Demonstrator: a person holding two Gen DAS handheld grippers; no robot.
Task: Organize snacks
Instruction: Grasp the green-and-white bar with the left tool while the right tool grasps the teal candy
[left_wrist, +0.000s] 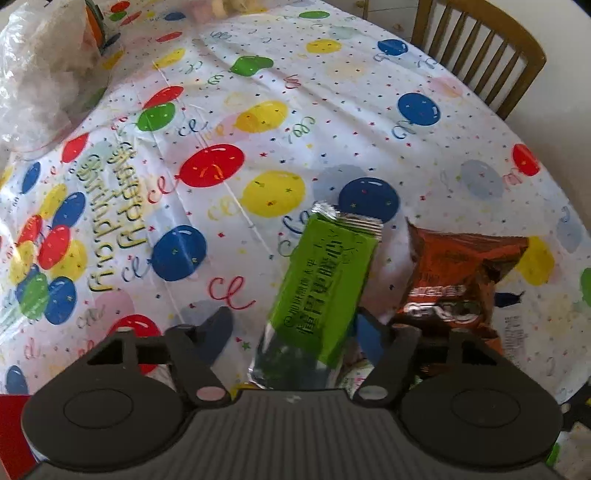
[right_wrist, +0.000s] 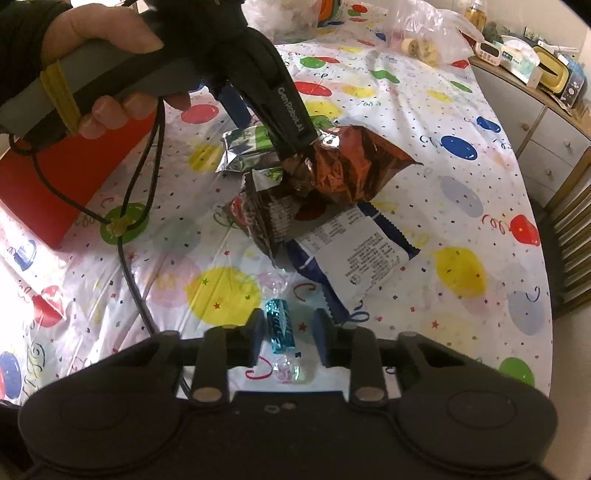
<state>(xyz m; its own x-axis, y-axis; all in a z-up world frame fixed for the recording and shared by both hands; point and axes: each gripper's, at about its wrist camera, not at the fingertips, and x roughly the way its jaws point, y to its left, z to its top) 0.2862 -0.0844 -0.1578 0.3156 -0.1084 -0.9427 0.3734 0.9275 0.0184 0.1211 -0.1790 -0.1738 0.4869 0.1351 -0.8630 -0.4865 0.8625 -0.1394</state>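
Observation:
A green snack packet (left_wrist: 325, 280) with silver ends lies on the balloon-print tablecloth (left_wrist: 258, 74). My left gripper (left_wrist: 293, 325) is open and straddles its near end, the right finger close against it. Just to the right sits an orange-brown crinkled bag (left_wrist: 454, 280). In the right wrist view that bag (right_wrist: 354, 166) tops a small pile with a dark brown packet (right_wrist: 266, 221) and a white and blue packet (right_wrist: 354, 254). My right gripper (right_wrist: 288, 332) is open, with a blue-wrapped candy (right_wrist: 280, 323) on the cloth between its fingers.
A red box (right_wrist: 51, 184) stands at the table's left, under a hand (right_wrist: 107, 33) holding the left gripper, whose cable (right_wrist: 129, 236) trails over the cloth. Clear plastic bags (left_wrist: 40, 74) (right_wrist: 428, 37) lie at the far side. A wooden chair (left_wrist: 480, 55) and a sideboard (right_wrist: 535, 118) flank the table.

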